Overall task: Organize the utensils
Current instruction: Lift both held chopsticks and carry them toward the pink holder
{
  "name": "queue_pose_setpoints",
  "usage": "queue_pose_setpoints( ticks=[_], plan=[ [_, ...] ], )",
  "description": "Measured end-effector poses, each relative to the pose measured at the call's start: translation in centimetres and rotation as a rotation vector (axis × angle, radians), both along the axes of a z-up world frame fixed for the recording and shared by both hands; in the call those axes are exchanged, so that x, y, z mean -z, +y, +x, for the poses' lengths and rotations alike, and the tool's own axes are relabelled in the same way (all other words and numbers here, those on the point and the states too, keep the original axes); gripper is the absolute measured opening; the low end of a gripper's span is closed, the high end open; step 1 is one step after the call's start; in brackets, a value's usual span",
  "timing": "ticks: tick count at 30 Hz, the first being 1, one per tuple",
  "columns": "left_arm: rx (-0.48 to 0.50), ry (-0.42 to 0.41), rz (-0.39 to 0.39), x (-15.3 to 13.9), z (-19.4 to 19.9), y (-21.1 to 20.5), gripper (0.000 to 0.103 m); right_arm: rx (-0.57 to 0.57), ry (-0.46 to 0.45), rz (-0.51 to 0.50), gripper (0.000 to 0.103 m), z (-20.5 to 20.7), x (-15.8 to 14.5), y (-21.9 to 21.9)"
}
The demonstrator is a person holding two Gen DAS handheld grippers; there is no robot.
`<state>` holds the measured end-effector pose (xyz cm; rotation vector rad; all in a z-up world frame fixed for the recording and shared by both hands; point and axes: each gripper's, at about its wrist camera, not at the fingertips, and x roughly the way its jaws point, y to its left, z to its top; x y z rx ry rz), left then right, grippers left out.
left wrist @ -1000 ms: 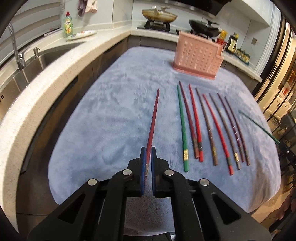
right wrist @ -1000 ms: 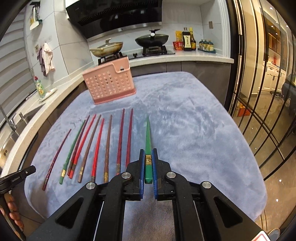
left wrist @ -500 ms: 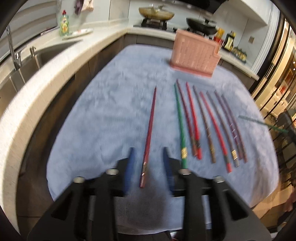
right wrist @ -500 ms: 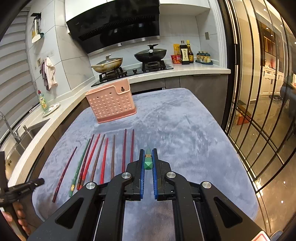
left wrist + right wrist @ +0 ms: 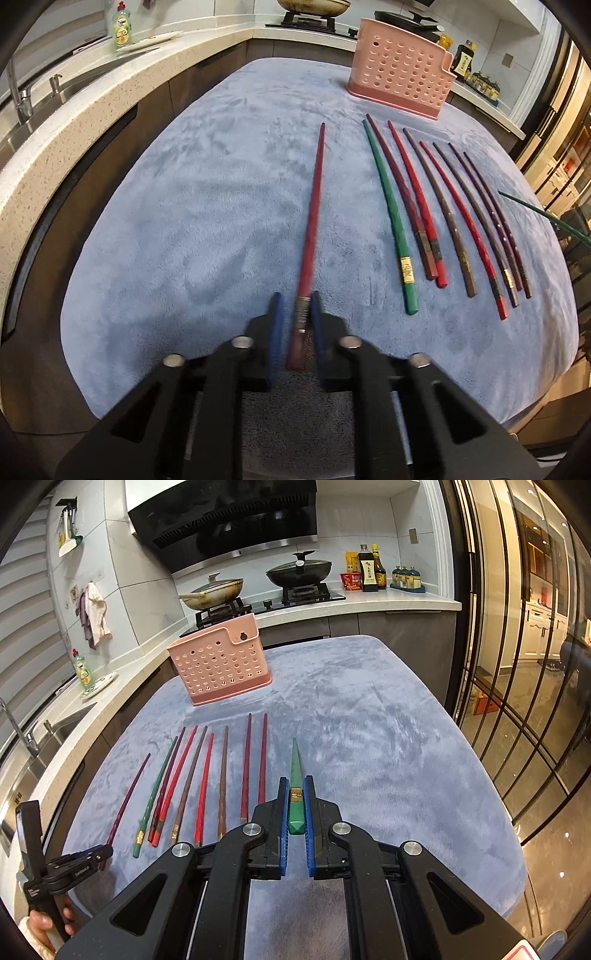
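Left gripper [image 5: 294, 310] jaws parted around dark red chopstick [image 5: 312, 236] lying on plush grey-blue cloth [image 5: 207, 206]. Right gripper [image 5: 296, 794] clamps green chopstick [image 5: 296, 775]. Beyond: chopstick row [image 5: 201, 775], perforated pink holder [image 5: 221, 664], speckled counter [image 5: 74, 114], stove [image 5: 266, 602].

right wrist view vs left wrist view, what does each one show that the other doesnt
Only the right wrist view shows the range hood, the hanging towel, the whole sauce bottles and the right gripper shut on the green chopstick.

Only the left wrist view shows the left gripper open around the dark red chopstick.

Both show the pink holder, the row of chopsticks, the blue cloth and the dish soap.
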<state>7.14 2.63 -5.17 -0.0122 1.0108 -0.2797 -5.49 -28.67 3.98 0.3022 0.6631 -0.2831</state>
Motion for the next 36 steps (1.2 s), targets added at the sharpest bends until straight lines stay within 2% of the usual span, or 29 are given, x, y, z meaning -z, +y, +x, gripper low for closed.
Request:
queue_pose_setpoints(
  ticks=[6, 16, 23, 31, 36],
  plan=[
    [-0.008, -0.002, -0.014, -1.5, -0.1, 0.2, 0.007, -0.001, -0.013, -0.009, 0.007, 0.1, -0.7, -0.1],
    [-0.012, -0.137, -0.071, -9.4, 0.0, 0.4, 0.007, -0.008, -0.1, -0.019, 0.007, 1.0, -4.4, -1.0],
    [0.007, -0.211, -0.122, -15.1, 3.5, -0.7, 0.007, -0.008, -0.177, -0.024, 0.007, 3.1, -7.9, -2.4],
    [0.021, -0.298, -0.11, -20.3, 7.9, -3.3, 0.007, -0.02, -0.247, -0.011, 0.007, 6.5, -11.6, -4.1],
    [0.028, -0.36, -0.134, -23.8, 11.0, -4.7, 0.007, -0.034, -0.316, 0.028, 0.007, 9.9, -14.3, -4.8]
  ],
)
